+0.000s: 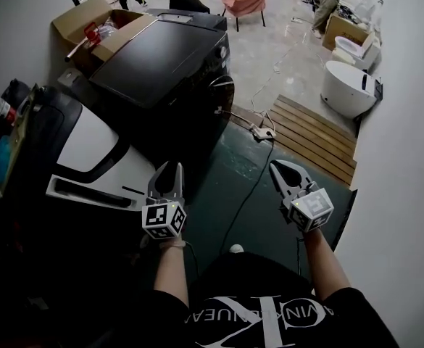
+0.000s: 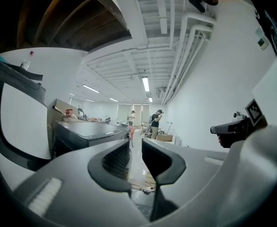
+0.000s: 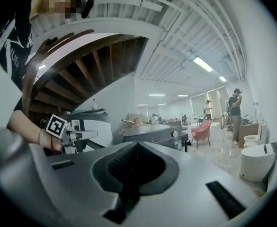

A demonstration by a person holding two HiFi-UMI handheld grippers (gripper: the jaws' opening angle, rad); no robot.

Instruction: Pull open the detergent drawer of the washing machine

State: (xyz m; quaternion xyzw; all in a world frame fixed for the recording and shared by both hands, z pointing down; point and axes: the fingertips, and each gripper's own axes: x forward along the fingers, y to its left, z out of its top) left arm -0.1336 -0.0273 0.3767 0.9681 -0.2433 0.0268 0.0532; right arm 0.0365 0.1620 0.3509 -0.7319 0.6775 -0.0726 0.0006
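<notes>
Approach step, by my judgement. The left gripper (image 1: 169,170) and right gripper (image 1: 277,167) are hovering near the dark washer (image 1: 164,71), touching nothing. Left jaws are standing narrowly apart, empty; right jaws are closed, empty. The washer's drawer is not showing clearly; the next move calls for finding its front.

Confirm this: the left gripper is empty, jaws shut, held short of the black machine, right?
No: the left gripper has its jaws apart, not shut; the left gripper view shows it. It is empty, short of the black machine.
</notes>
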